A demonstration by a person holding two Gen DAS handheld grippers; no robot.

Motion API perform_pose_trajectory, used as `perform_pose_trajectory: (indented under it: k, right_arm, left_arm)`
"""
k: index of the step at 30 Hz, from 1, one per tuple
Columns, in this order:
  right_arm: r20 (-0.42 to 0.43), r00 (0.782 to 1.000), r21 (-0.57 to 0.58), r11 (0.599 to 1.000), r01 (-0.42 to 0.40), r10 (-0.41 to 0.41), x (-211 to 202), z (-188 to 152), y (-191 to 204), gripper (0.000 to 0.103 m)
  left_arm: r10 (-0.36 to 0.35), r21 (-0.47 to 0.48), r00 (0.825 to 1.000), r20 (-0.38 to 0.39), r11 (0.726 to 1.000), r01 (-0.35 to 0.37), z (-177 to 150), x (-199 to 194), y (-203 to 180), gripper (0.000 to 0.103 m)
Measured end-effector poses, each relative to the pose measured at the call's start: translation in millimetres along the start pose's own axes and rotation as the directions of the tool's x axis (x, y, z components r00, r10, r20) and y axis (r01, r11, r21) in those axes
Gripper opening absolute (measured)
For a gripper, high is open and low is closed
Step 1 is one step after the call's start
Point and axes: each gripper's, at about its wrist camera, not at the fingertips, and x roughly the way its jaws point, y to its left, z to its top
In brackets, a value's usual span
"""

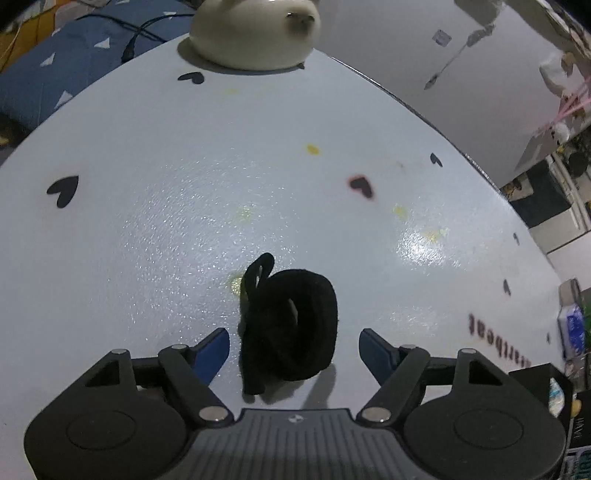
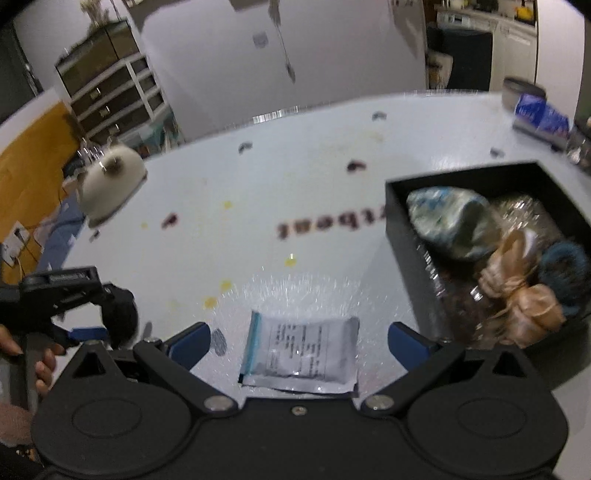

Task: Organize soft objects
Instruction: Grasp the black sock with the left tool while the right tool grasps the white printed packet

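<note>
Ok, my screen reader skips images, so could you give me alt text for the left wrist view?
A rolled black fuzzy band lies on a pale table between the open jaws of the left gripper, neither blue pad touching it. A cream seal plush sits at the table's far edge.

A black fuzzy band (image 1: 291, 325), coiled in loops, lies low in the frame's centre. A white plush seal (image 1: 255, 31) sits at the top edge. A flat white sachet (image 2: 301, 354) lies bottom centre.

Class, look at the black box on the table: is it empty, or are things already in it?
Not empty. The black box is open-topped and holds a pale patterned bundle, a tan knotted item and a blue ring.
</note>
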Motion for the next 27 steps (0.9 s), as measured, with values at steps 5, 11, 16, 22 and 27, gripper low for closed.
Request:
perform_pose_trajectory:
  k: [5,11,16,22,27]
  right_arm:
    - [-0.087,0.995,0.027,0.999,0.046,-0.044,33,-1,5,0.103]
    - [-0.151,0.986,0.012,0.997,0.072,-0.069,69,-4,19,0.103]
    - [-0.15,0.976,-0.074,0.986,0.149,-0.159,83,-5,36,0.103]
    - [-0.151,0.962,-0.08,0.973,0.216,-0.226,81,-8,32,0.103]
    - [-0.125,0.969,-0.108,0.974,0.198,-0.211,72,-9,34,0.083]
  left_arm:
    - [0.074,0.047,0.997,-0.003,0.996,-0.074,2,3,-13,0.064]
    - [0.178,0.104,0.984,-0.015,0.979,-0.176,1,8,-28,0.063]
    - [0.214,0.128,0.977,-0.003,0.969,-0.212,-1,9,-31,0.05]
    - [0.226,0.136,0.974,0.03,0.964,-0.228,-5,5,-27,0.026]
    - [0.18,0.203,0.982,0.052,0.961,-0.187,-11,4,-26,0.021]
